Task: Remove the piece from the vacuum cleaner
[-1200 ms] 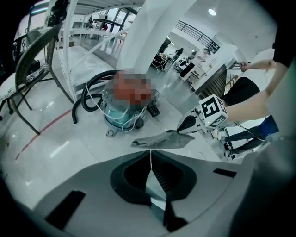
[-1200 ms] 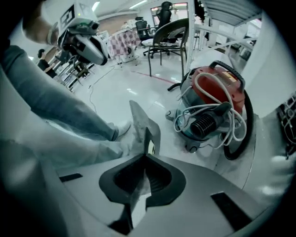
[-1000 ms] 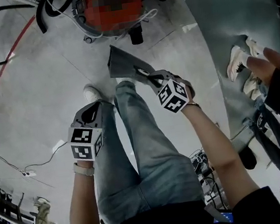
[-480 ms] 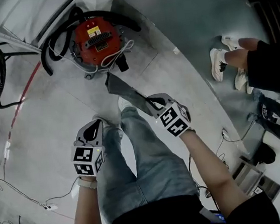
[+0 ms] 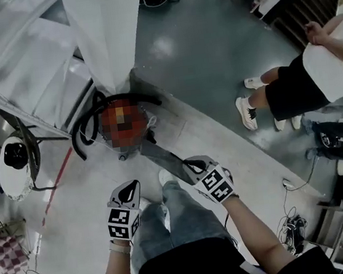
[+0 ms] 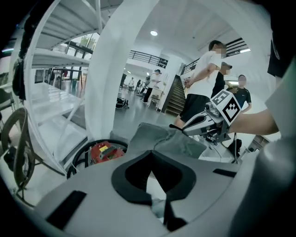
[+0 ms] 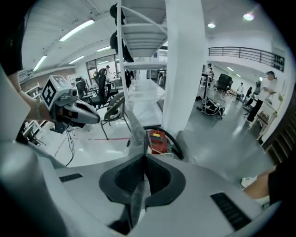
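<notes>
Left tool (image 5: pixel 127 189) has its jaws together on nothing. At its 12 o'clock stands the round red-topped vacuum cleaner (image 5: pixel 123 122), ringed by a black hose. The flat grey wedge-shaped piece (image 5: pixel 160 156) — thin, dull — is pinched in the right tool (image 5: pixel 189 166), reaching from it toward 10 o'clock.

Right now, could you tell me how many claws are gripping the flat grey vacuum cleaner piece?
1: the right claw is shut on the flat grey piece, near the red vacuum cleaner. The left claw is shut, empty, apart from it.
</notes>
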Motion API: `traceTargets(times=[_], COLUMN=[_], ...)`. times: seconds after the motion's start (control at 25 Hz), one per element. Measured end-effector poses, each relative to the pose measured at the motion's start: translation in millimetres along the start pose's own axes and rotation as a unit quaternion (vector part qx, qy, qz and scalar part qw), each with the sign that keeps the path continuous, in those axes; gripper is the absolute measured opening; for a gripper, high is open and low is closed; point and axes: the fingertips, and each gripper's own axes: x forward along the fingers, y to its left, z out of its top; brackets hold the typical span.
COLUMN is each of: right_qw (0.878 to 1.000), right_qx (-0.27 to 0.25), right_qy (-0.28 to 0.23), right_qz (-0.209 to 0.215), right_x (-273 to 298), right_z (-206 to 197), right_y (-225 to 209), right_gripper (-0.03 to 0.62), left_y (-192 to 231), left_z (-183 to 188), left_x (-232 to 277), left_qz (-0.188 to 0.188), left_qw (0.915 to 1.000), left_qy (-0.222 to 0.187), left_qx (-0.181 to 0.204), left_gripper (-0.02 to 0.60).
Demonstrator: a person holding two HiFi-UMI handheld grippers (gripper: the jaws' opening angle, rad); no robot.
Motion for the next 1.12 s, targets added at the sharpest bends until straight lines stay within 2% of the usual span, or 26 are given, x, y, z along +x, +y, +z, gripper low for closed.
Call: traceTargets(times=[0.28, 0.56, 0.88, 1.12], right_qw=[0.997, 0.984, 0.968, 0.956], right_qx=[0.027, 0.066, 0.090, 0.101], right_qy=[-0.067, -0.150, -0.212, -0.251], right_qz=[-0.041, -0.076, -0.097, -0.111], right_x=[-97.5, -185.2, -260.1, -297.4], right_z=[59.2, 100.8, 117.3, 119.8], right_y=[-19.3, -50.1, -63.9, -75.3], right_gripper=[0.035, 0.032, 0.032, 0.032], left_y=[-30.2, -65.5, -119.8, -144.1], left_z=[105.8, 205.5, 280.9, 305.9], left_x=[-29.0, -40.2, -57.2, -59.2], left_qz=[-0.013, -0.026, -0.050, -0.055], left_qw=[0.9981, 0.9900, 0.9769, 0.9727], left_qy=[-0.052, -0.107, -0.160, -0.181], left_qx=[0.031, 0.088, 0.133, 0.135], left_gripper=[0.018, 0.018, 0.018, 0.018])
